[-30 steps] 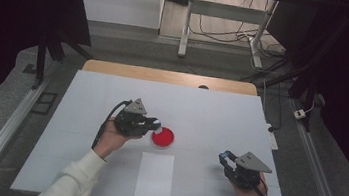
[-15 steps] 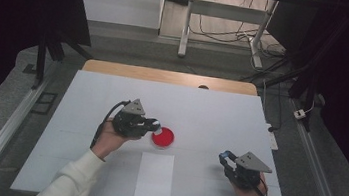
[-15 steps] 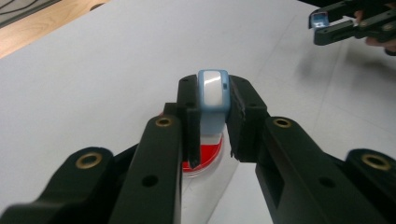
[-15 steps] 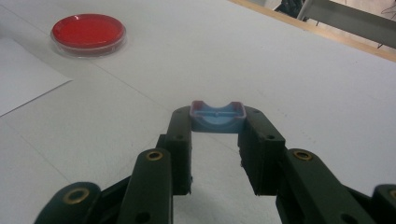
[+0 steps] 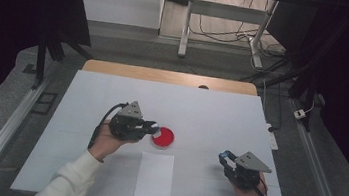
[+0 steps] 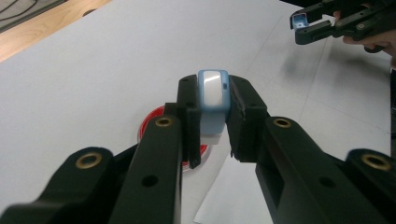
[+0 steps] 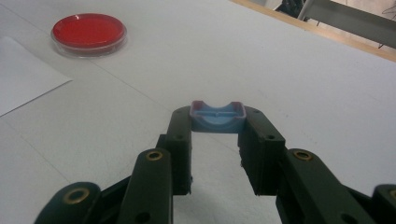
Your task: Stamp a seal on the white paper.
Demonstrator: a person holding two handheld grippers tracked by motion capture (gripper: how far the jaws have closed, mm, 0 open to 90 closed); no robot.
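Since the earlier frame, little had moved. The left gripper [image 6: 210,116] pinched a blue stamp [image 6: 213,93], perhaps touching the red dish [image 5: 163,137] at centre; the right gripper [image 7: 217,128], at four o'clock, clamped its cap [image 7: 217,117]. Pressing straight down would ink evenly.

A dish [image 5: 163,137] sat mid-table [image 5: 211,112]; a paper sheet [image 5: 154,176] lay just near of it, touching its near edge.

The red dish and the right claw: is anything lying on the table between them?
Nothing: in the high view the white table is bare between the red dish and the right claw. The paper sheet lies nearer the person, off that line.
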